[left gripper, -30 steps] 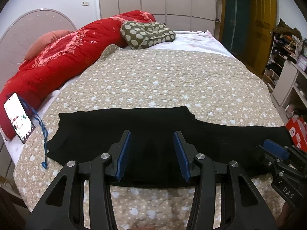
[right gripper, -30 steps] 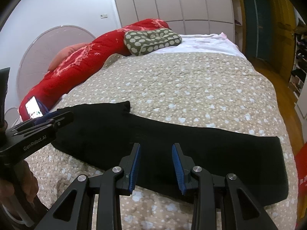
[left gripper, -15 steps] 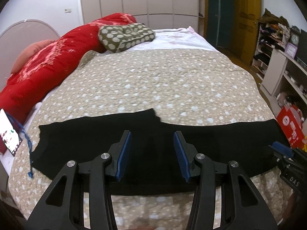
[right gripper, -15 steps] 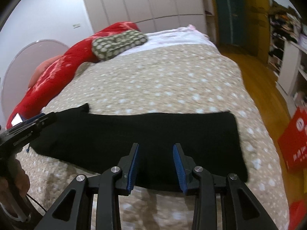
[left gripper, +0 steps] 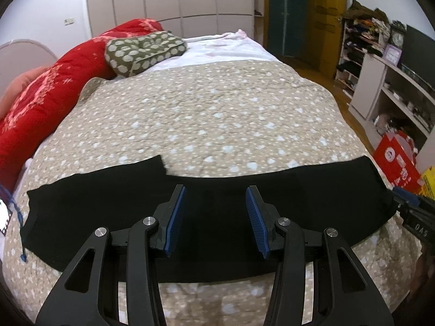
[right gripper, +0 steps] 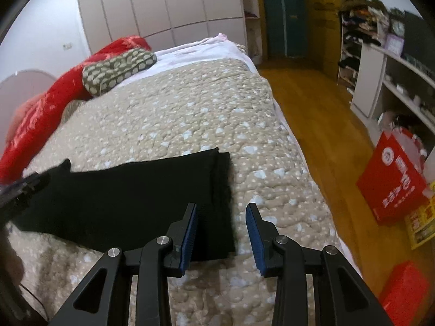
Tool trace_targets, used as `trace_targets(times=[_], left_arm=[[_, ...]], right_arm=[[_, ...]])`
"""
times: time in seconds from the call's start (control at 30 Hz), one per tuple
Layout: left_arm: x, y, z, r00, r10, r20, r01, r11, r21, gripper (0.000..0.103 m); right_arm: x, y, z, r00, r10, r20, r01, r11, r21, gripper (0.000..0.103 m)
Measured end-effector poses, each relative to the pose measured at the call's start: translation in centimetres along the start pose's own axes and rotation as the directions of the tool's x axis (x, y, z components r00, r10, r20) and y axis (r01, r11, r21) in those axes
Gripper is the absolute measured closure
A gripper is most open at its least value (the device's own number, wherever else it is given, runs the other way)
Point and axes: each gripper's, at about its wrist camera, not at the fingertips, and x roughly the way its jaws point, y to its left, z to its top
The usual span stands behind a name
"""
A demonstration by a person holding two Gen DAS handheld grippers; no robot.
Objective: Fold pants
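Black pants [left gripper: 103, 203] lie flat in a long strip across the near part of the bed, legs laid together. My left gripper [left gripper: 216, 214] hovers open over their middle, nothing between its blue pads. In the right wrist view the pants [right gripper: 136, 198] end at a straight edge near the right side of the bed. My right gripper [right gripper: 221, 231] hangs over that end, open and empty, the pants' edge showing below the gap between its jaws. Each gripper shows at the edge of the other's view: the right gripper [left gripper: 407, 206] and the left gripper [right gripper: 24, 187].
A beige dotted quilt [left gripper: 206, 114] covers the bed. A red duvet [left gripper: 46, 92] and a spotted green cushion [left gripper: 141, 51] lie at the far left. A red box [right gripper: 394, 179] stands on the wooden floor at the right, beside white shelves [right gripper: 391, 87]. A phone with a blue cord [left gripper: 5, 217] lies at the left edge.
Both grippers have slid right along the pants. The left one went from the wide end toward the middle. The right one went from mid-leg to the far right end.
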Motion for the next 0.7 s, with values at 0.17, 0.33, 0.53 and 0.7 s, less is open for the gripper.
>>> trace_targets(times=[0.17,0.33,0.53,0.7], left_arm=[[0.6,-1.4,0.0,1.000,-0.002,-0.025,0.002,1.000,0.027,0.058],[0.7,-1.7,-0.1,0.999,-0.002,-0.033,0.003,1.000,0.031,0.058],[0.5,-1.3,-0.1,1.000,-0.007,-0.026,0.007,1.000,0.018,0.058],[0.7,-1.2,-0.1,0.999,-0.014,-0.037,0.014,1.000,0.005,0.058]], right_arm=[[-0.4,0.2,0.1,0.999,0.034,0.021,-0.035,0.999,0.020,0.067],[0.2,1.7,0.8,0.998,0.060,0.032,-0.059,0.998,-0.021,0.067],[1.2,2.0,1.2,0.998,0.051,0.042,-0.049,0.998,-0.036,0.067],[1.9,1.7,1.9,0.997,0.059,0.048,-0.057,0.998,-0.041,0.072]])
